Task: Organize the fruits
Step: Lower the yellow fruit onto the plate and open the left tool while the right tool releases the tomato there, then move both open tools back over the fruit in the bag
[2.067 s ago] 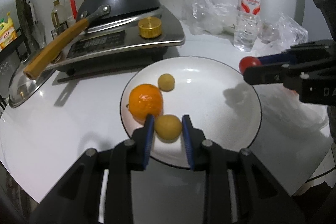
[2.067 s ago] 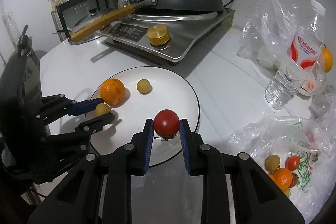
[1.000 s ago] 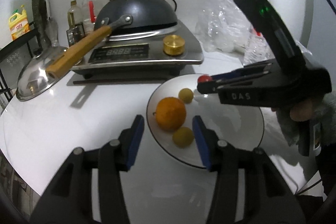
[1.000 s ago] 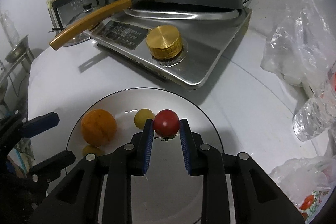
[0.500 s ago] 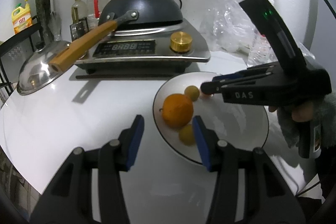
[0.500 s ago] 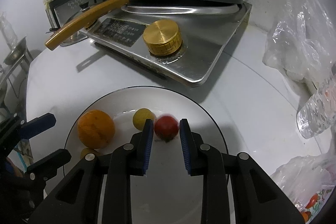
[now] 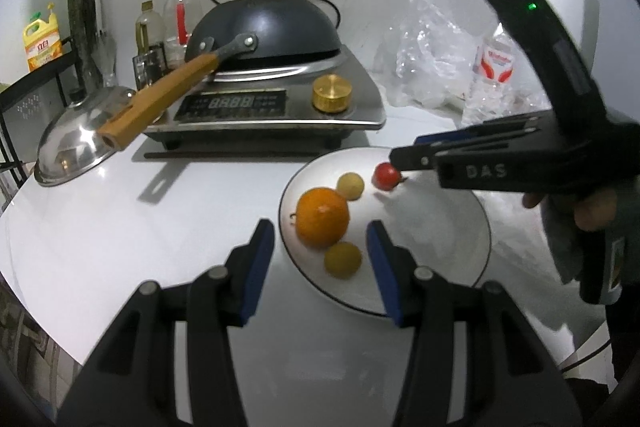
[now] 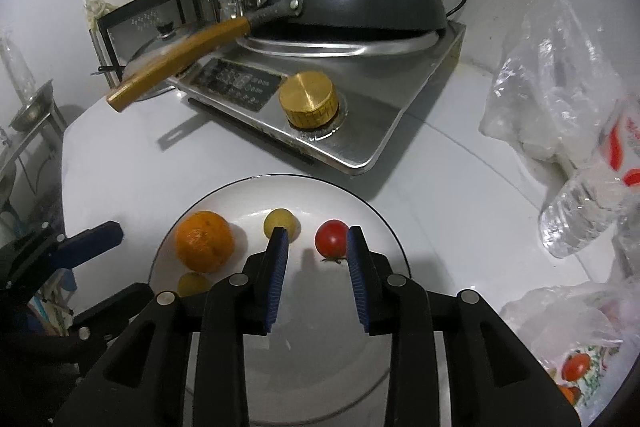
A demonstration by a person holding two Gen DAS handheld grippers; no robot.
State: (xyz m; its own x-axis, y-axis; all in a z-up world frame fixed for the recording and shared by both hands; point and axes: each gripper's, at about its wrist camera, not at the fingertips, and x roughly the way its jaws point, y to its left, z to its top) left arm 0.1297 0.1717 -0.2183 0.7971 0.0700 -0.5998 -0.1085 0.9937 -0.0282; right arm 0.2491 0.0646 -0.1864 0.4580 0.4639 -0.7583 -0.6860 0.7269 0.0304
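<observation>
A white plate (image 7: 444,227) (image 8: 360,367) on the white table holds an orange (image 7: 322,217) (image 8: 205,240), two small yellow fruits (image 7: 343,260) (image 7: 350,186) (image 8: 280,223) and a red tomato (image 7: 386,177) (image 8: 331,239). My right gripper (image 8: 316,243) is open over the plate; the tomato rests on the plate just inside its right finger. My left gripper (image 7: 320,247) is open and empty above the plate's near left rim, around the orange and the near yellow fruit without touching them.
An induction cooker (image 7: 264,107) with a black wok (image 7: 264,27) and its wooden handle (image 7: 160,95) stands behind the plate. Plastic bags with more fruit (image 8: 572,359) and a water bottle (image 8: 592,195) lie to the right. A steel lid (image 7: 76,143) lies to the left.
My right gripper opened and let the tomato go onto the plate. My left gripper, open throughout, drew back a little from the fruits.
</observation>
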